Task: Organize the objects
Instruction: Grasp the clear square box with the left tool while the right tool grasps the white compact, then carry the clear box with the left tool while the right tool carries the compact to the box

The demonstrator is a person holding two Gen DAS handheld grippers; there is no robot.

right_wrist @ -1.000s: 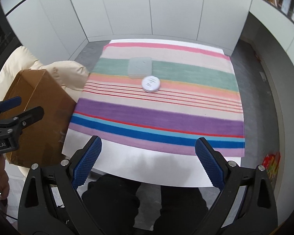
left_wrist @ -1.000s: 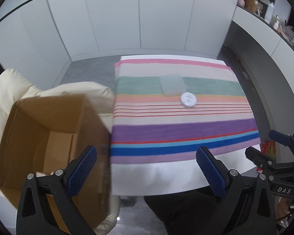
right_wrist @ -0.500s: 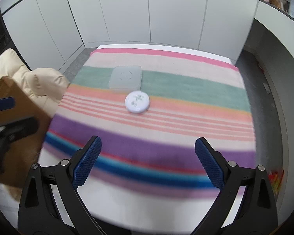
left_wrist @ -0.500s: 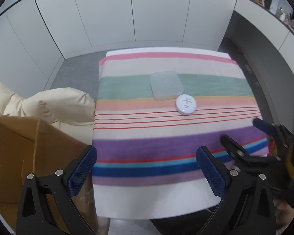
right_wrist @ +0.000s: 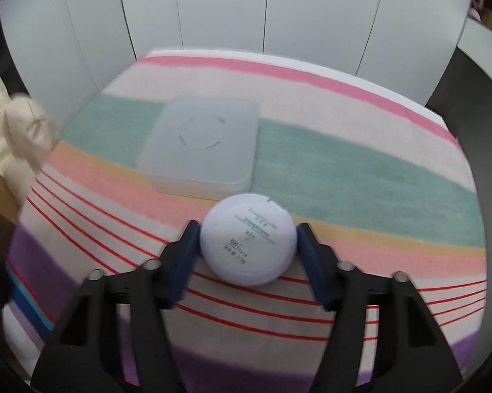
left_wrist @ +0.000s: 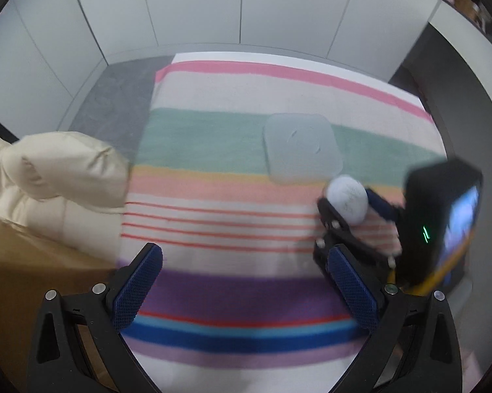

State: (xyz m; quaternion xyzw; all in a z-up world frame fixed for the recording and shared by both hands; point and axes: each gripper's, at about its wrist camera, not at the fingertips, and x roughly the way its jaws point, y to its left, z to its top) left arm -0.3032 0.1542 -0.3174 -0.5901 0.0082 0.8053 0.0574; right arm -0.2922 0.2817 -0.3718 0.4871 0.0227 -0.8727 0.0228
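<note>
Right gripper (right_wrist: 247, 249): I see its jaws have just been closing; blue pads now press both sides of the round white puck-shaped case (right_wrist: 247, 239); its printed label is too blurred for me to read.
Case position: on the striped cloth (right_wrist: 360, 170), just in front of the frosted square plastic box (right_wrist: 200, 144).
Left gripper (left_wrist: 246, 288): jaws wide, nothing between; pointing steeply down over the purple stripe; lower than a second ago.
Left edge: cream padded cushion (left_wrist: 59, 170) and brown cardboard box (left_wrist: 23, 281), both cut off.

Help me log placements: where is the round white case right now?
In the right wrist view the round white case sits low at centre on the striped cloth, between the right gripper pads, just in front of the square translucent box.
</note>
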